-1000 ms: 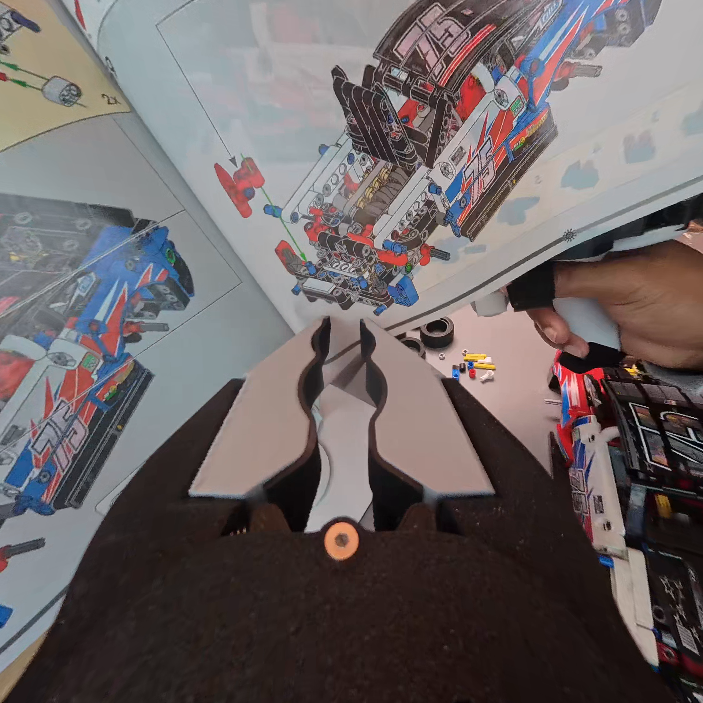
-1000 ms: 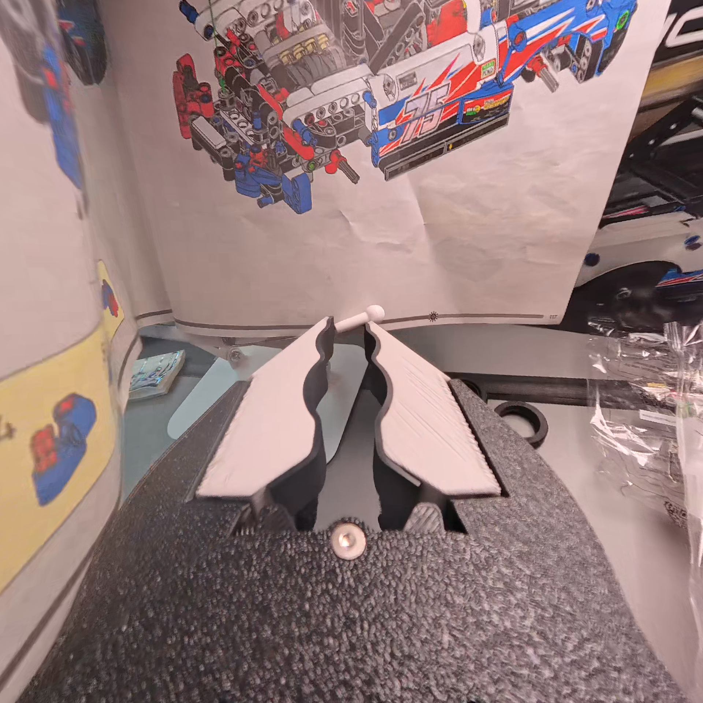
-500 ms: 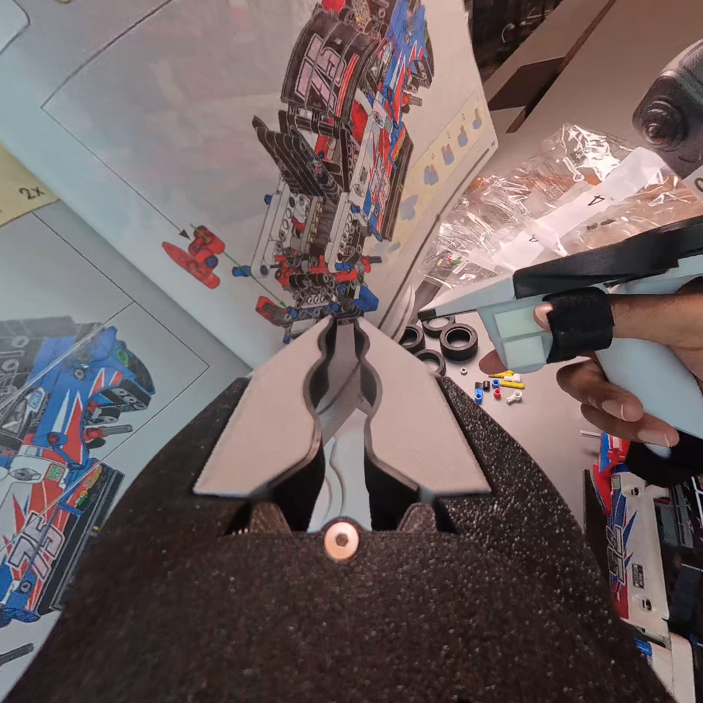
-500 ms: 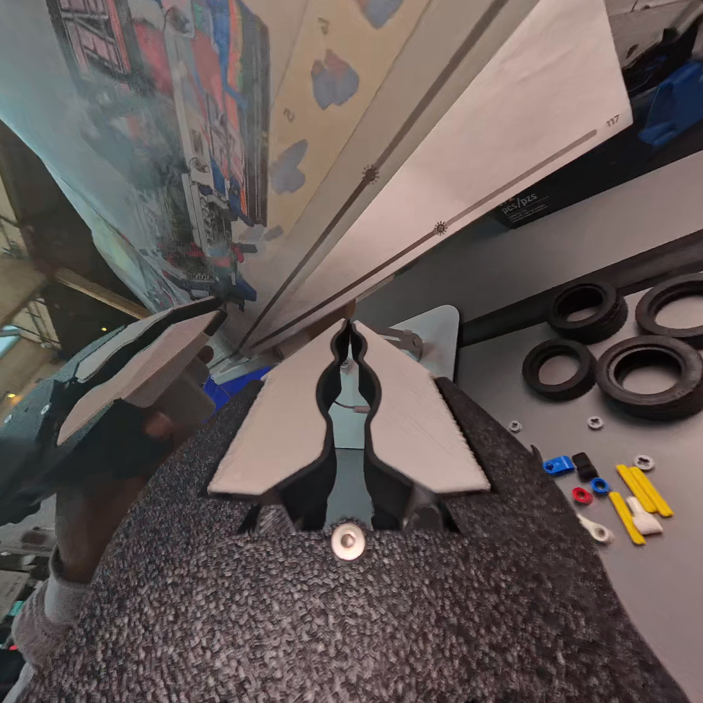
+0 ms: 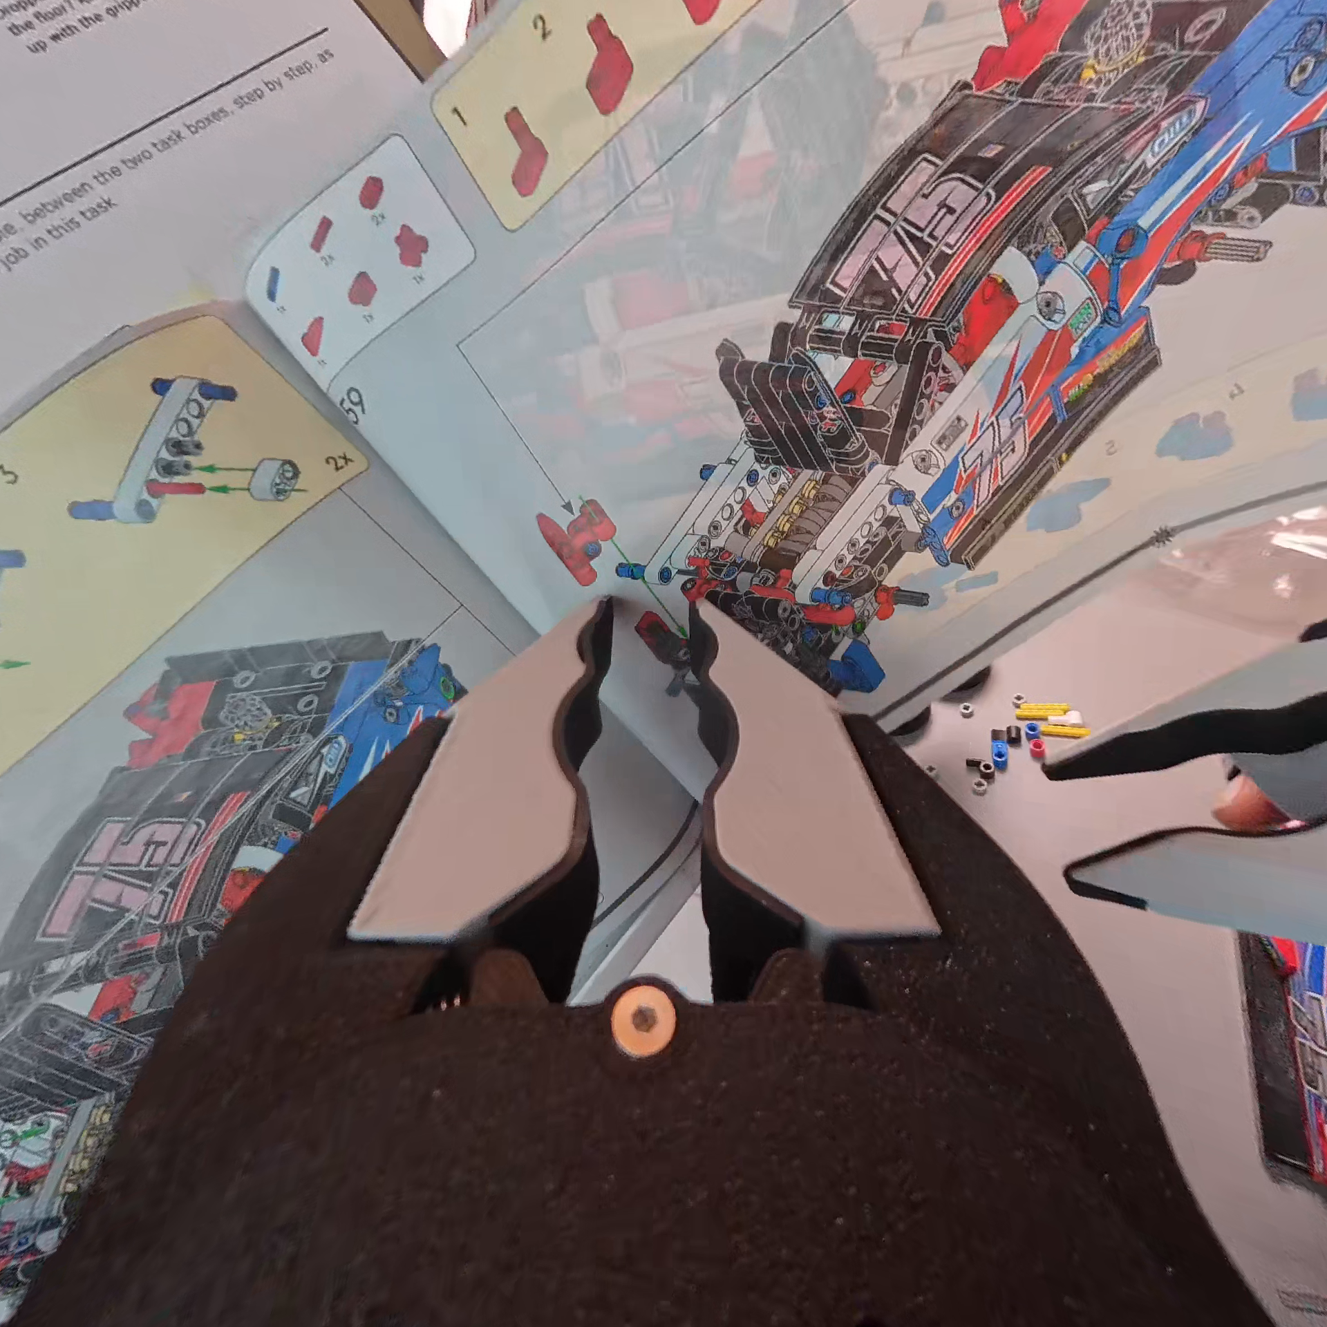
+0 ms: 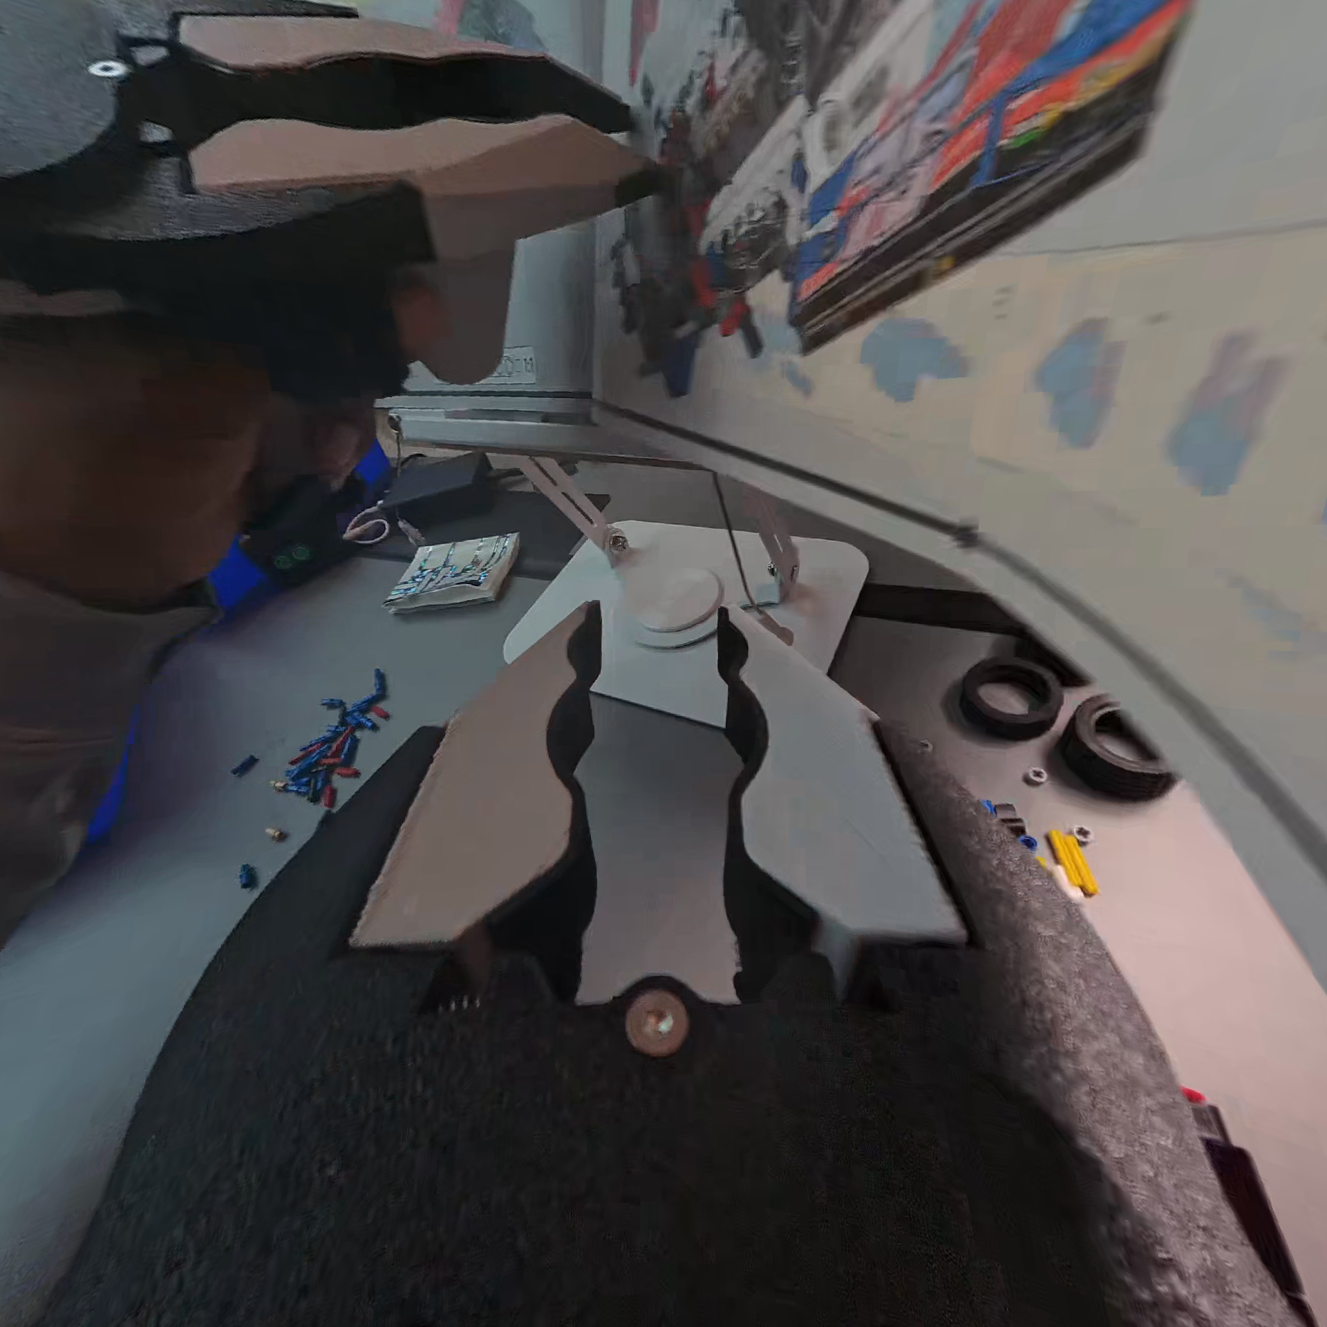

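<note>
An open instruction booklet (image 5: 503,445) with drawings of a toy race car stands on a white stand (image 6: 811,574). My left gripper (image 5: 652,607) is open, and its tips are right at the page with printed paper showing between them. It also shows in the right wrist view (image 6: 635,147), fingertips against the page. My right gripper (image 6: 657,614) is open with nothing in it and hovers over the grey table in front of the stand's base. It also shows in the left wrist view (image 5: 1059,826), at the right edge.
Black tyres (image 6: 1009,700) lie under the booklet's lower edge. Small yellow, blue, red and white parts (image 5: 1034,725) lie beside them. A pile of blue and red pins (image 6: 330,747) and a folded shiny sheet (image 6: 452,574) lie to the left. A part-built toy car (image 5: 1292,1063) is at the right. The grippers' ends are close to 12 centimeters from one another.
My left jaws stood close together at the page and are now apart. The page has swung back to face me. My right jaws have widened, and that gripper has turned towards the stand's base.
</note>
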The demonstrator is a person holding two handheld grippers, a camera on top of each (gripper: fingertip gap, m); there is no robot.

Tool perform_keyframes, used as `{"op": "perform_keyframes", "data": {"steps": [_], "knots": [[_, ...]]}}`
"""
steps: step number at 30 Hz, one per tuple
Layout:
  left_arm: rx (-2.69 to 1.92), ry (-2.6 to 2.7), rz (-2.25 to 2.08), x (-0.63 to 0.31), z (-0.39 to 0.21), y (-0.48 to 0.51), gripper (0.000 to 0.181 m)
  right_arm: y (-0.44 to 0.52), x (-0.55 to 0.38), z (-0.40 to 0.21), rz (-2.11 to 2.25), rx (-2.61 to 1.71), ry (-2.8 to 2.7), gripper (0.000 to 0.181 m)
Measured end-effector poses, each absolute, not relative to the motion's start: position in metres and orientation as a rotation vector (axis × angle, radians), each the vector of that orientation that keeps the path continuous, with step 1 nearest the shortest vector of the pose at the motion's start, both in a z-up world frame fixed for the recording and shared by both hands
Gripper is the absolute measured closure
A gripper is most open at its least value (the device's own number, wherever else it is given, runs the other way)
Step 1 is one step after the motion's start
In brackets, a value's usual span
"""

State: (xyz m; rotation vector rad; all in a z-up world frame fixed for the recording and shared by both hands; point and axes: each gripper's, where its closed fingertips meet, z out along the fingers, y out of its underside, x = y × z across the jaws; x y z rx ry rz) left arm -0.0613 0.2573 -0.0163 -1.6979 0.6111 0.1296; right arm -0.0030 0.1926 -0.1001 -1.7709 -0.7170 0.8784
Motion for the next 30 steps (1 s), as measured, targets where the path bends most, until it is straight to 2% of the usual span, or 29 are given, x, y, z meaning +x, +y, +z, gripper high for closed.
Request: {"op": "perform_keyframes", "data": {"steps": [5,14,15,16,21,30], "knots": [[-1.714,0.677,0.251,-0.053,-0.021,0.268,0.162,0.190,-0.006,-0.110,0.729,-1.774,-0.850,0.153],[-1.771,0.700,0.270,-0.052,-0.024,0.279,0.167,0.250,-0.044,-0.149,0.158,-1.658,-1.180,0.145],[-1.773,0.702,0.270,-0.053,-0.024,0.280,0.167,0.253,-0.048,-0.155,0.129,-1.655,-1.210,0.153],[-1.776,0.702,0.266,-0.053,-0.024,0.280,0.167,0.256,-0.049,-0.157,0.091,-1.633,-1.227,0.173],[-1.773,0.723,0.263,-0.054,-0.025,0.283,0.169,0.275,-0.020,-0.135,-0.283,-1.397,-1.211,0.181],[-1.747,0.737,0.272,-0.050,-0.027,0.283,0.170,0.280,-0.006,-0.087,-0.688,-0.963,-1.300,0.178]]}}
